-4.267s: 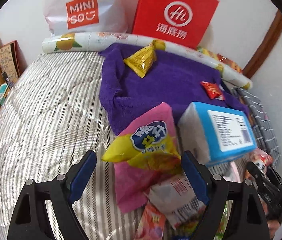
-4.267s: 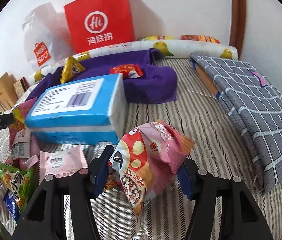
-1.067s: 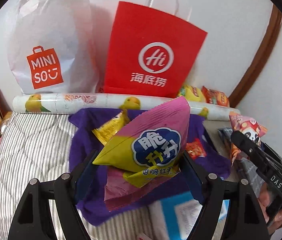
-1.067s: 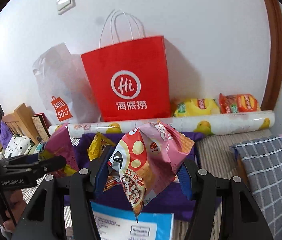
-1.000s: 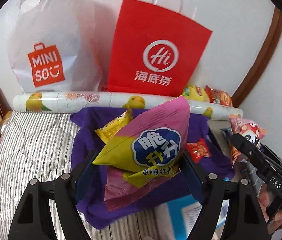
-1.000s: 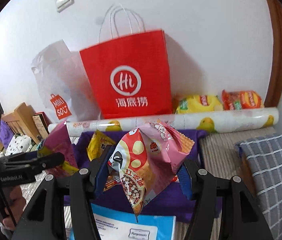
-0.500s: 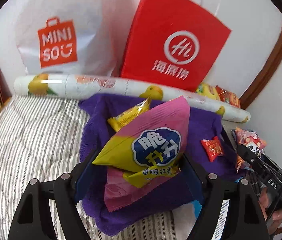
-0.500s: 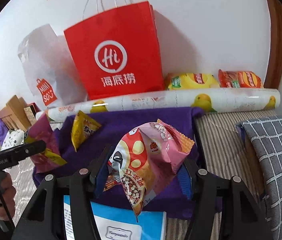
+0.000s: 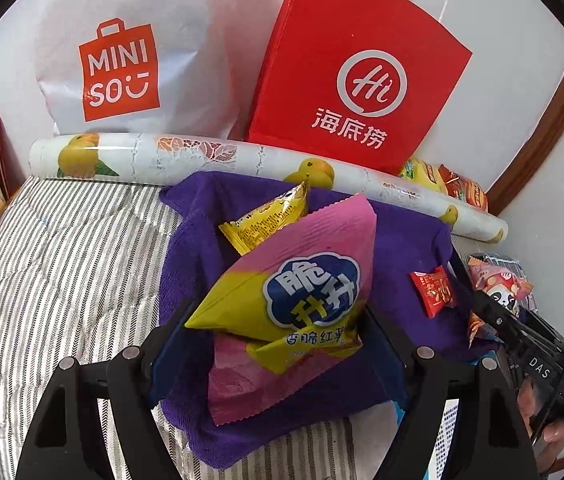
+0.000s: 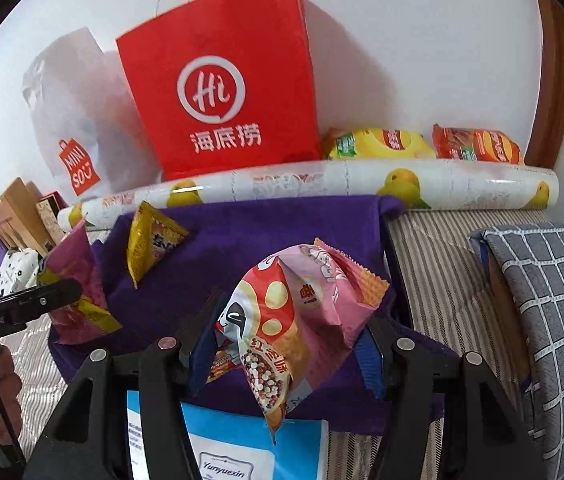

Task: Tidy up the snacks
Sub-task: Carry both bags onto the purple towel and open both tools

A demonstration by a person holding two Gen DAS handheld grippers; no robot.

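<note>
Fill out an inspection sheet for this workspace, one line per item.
Surface: striped bedding with a purple towel spread on it.
Job's things: pink-yellow snack bag and panda snack bag held up; gold packet and small red packet on the towel.
Clutter: blue box, fruit-print roll.
Tongs: left tongs and right tongs each shut on a bag.
Cables: nothing seen.
Surroundings: red paper bag, white Miniso bag, checked cushion.
</note>
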